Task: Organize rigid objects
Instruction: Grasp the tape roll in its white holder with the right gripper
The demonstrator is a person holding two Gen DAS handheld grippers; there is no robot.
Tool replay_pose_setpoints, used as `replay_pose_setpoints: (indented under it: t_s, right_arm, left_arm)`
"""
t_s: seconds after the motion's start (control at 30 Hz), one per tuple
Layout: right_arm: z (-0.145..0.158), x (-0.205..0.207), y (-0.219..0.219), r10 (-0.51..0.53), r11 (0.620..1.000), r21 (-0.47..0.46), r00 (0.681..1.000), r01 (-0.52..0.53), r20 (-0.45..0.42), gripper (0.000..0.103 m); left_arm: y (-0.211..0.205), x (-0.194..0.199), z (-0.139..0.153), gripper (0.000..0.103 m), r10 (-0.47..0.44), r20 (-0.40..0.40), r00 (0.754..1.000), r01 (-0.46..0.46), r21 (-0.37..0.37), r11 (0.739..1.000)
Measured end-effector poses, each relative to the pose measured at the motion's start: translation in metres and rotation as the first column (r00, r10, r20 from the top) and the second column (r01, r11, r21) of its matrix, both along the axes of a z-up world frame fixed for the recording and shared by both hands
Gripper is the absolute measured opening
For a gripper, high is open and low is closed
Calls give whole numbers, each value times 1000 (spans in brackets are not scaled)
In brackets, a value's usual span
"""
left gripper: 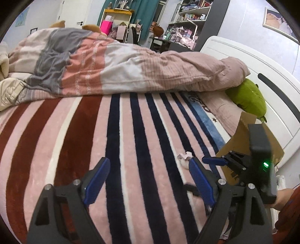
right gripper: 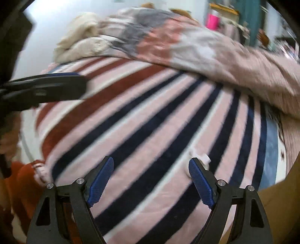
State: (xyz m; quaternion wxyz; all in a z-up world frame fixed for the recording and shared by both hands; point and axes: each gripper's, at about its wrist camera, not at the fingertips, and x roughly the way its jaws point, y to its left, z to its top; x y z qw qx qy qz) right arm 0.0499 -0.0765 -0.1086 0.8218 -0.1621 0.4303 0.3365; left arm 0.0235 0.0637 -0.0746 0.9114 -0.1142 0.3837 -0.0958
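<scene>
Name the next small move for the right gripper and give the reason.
Probably ease the right gripper forward and rightward toward the small white object on the striped blanket: its jaws are open and empty, and the object lies just beyond its right finger.

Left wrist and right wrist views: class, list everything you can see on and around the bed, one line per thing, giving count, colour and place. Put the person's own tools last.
Striped blanket: one, pink, red, navy, white; covers the bed.
Duvet: one, pink, grey, white; heaped at the far side.
Small object: one, pale pink-white; on the blanket, too small to identify.
Cardboard box: one, brown; right edge of the bed.
Plush toy: one, green; by the white headboard.
Shelves: several, cluttered; background.
Left gripper: one, black with blue pads; open.
Right gripper: one, same colours; open.
</scene>
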Motion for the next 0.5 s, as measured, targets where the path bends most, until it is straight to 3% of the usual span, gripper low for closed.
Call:
replay_pose_setpoints:
  t_s: [0.17,0.33,0.4,0.5]
  right_arm:
    - [-37,32,-28,-180,984,-10,983,179,-43,80]
    - [-47,43,-37,-213,977,-5,977,213,-7,78]
    - [-50,47,-38,-215,976,-17,976,216,8,53]
    - [-54,50,-38,-208,978,-22,978,208,-1,36]
  left_arm:
    - [-4,6,-15,84,-11,-35,999,11,4,1000]
    - [-7,12,-22,84,-15,-58,998,16,5,1000]
    - [-9,13,-22,84,-19,-61,998,20,6,1000]
    - [-13,13,-20,84,-23,-63,998,24,14,1000]
